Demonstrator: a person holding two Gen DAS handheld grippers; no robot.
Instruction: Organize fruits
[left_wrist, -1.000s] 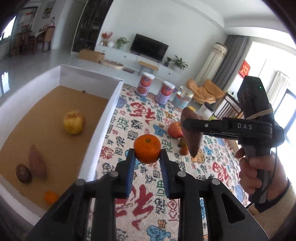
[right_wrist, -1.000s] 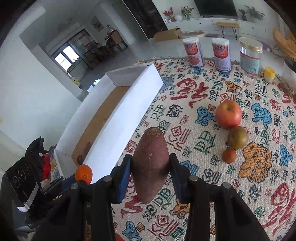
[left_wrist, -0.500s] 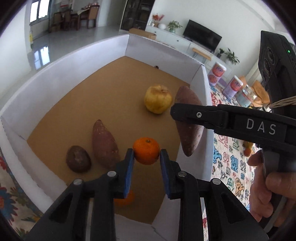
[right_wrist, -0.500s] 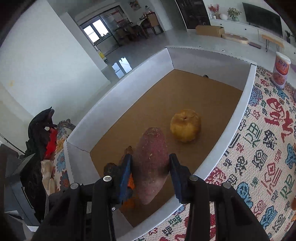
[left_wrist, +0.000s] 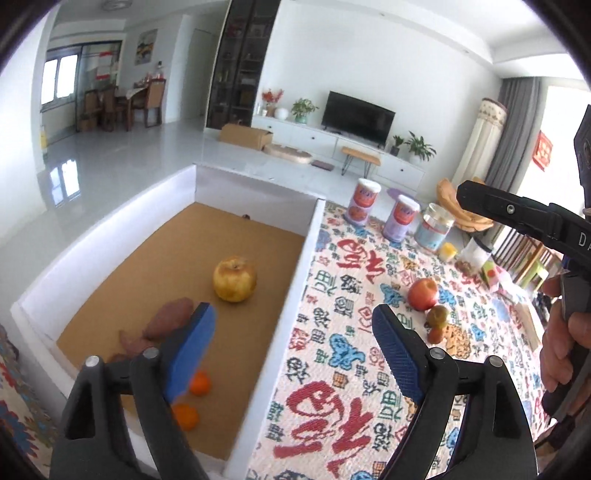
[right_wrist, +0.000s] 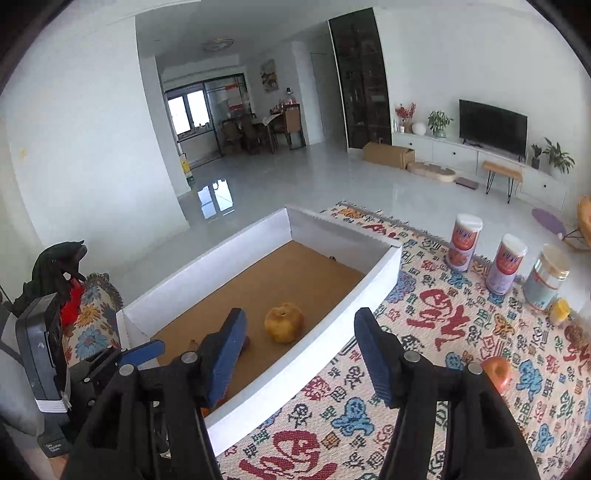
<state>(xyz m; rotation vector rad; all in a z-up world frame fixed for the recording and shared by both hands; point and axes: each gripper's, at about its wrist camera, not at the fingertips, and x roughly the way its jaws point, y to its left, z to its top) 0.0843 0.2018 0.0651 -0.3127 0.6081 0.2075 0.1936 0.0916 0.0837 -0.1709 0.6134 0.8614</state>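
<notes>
Plainly, both black two-finger grippers with ribbed blue pads are seen empty: the left gripper spread wide, the right gripper partly spread, their jaws having just been opening with nothing between them. A shallow white-walled box with a brown cardboard floor lies on the left of a woven patterned rug. Inside are found a round yellow apple, knobbly reddish sweet potatoes and two small glossy oranges. On the rug to the right, a smooth red apple is left out.
</notes>
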